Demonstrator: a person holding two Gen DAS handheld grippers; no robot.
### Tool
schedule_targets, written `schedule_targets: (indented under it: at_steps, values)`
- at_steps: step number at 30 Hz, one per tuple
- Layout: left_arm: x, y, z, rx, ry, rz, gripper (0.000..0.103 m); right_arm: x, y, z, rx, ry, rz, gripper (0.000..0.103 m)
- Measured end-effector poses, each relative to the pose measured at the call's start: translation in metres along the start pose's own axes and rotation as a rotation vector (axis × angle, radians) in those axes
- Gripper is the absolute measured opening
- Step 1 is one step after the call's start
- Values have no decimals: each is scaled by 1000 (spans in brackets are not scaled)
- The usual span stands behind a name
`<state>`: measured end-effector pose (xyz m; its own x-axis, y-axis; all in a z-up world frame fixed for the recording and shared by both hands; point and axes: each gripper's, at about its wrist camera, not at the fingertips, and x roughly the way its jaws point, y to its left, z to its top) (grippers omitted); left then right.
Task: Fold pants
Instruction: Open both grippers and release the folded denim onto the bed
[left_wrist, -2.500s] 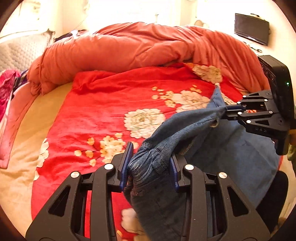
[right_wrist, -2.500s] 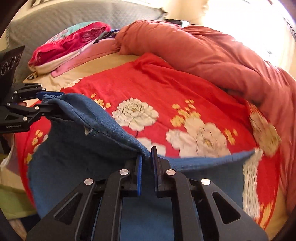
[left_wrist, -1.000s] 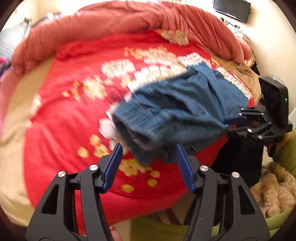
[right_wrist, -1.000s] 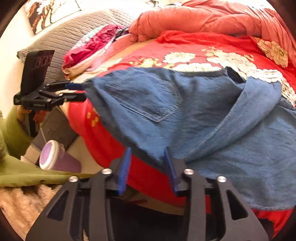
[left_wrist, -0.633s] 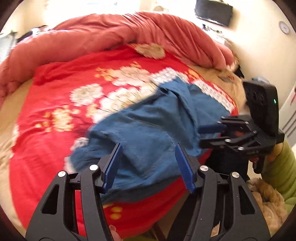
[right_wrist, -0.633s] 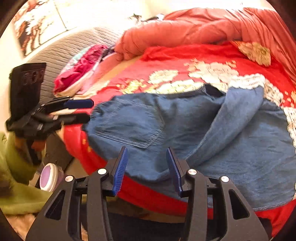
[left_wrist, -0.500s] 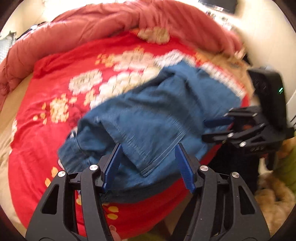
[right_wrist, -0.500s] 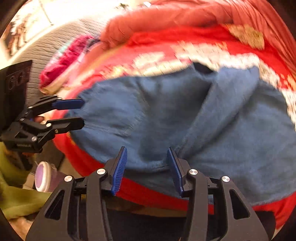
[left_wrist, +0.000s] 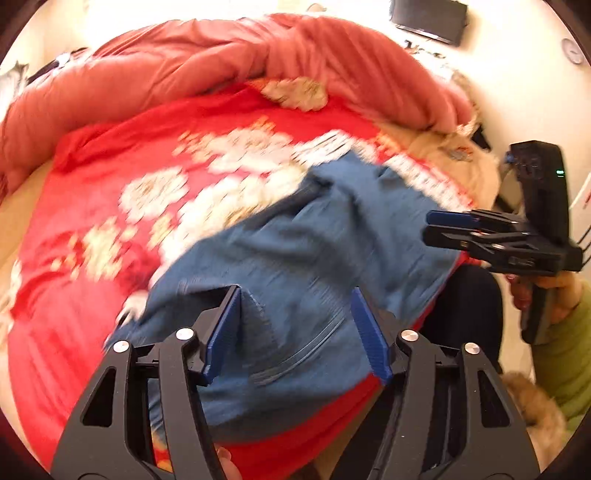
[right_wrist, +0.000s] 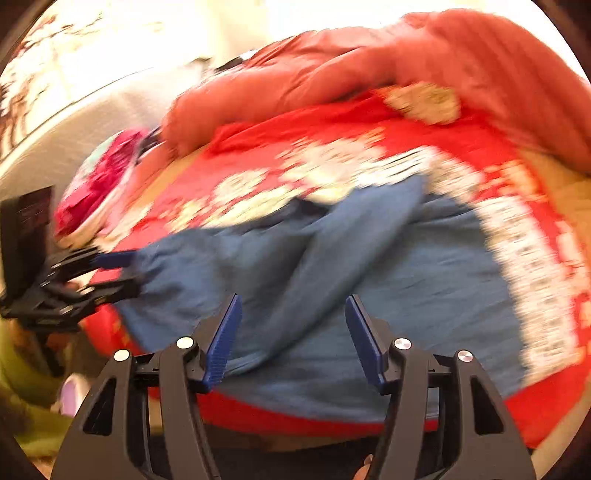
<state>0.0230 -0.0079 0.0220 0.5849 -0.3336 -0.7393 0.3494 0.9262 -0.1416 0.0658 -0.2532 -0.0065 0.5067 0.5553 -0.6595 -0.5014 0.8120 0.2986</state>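
Red floral bedspread (left_wrist: 110, 206) carries 1 pair of blue pants (left_wrist: 303, 266) at its near edge. 2 grippers, left gripper (left_wrist: 295, 328) and right gripper (right_wrist: 293, 338), are opening, released, pads off the denim.

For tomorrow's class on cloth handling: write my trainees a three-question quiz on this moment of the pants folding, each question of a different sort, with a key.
1. True or false: the left tongs are clamped shut on the jeans.
2. The jeans lie on: A) a bare floor B) a red flowered bedspread C) a wooden table.
3. Fill in: the sleeve beside the right tongs is ____.

Key: 1 false; 2 B; 3 green.
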Motion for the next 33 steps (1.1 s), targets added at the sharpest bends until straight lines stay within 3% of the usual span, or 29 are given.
schedule_targets:
  at_steps: [2,4,7,10,16,20,26,31,33]
  values:
    - [12,-11,10,-1,5,-26,61,-4,-17,3,39,-14,-61,57]
    - [25,-21,17,-20,29,-64,62,-7,-30,4,59,-24,-105,72]
    - [30,-31,24,-14,13,-64,65,-11,-42,-1,71,-27,-170,73]
    - [27,-18,21,-26,5,14,66,-10,-50,-6,98,-18,-175,74]
    - [16,27,-12,-80,105,162,66,5,-40,-6,91,-13,-129,75]
    - [17,54,-40,-126,182,183,66,11,-29,-6,81,2,-98,75]
    - [-2,53,-45,-103,155,167,66,1,-22,-6,69,-18,-83,75]
    - [-45,45,-15,-92,-4,165,66,-10,-27,-2,89,-54,-77,75]
    - [-47,34,0,-69,-48,154,72,-12,-29,2,93,-63,-79,75]
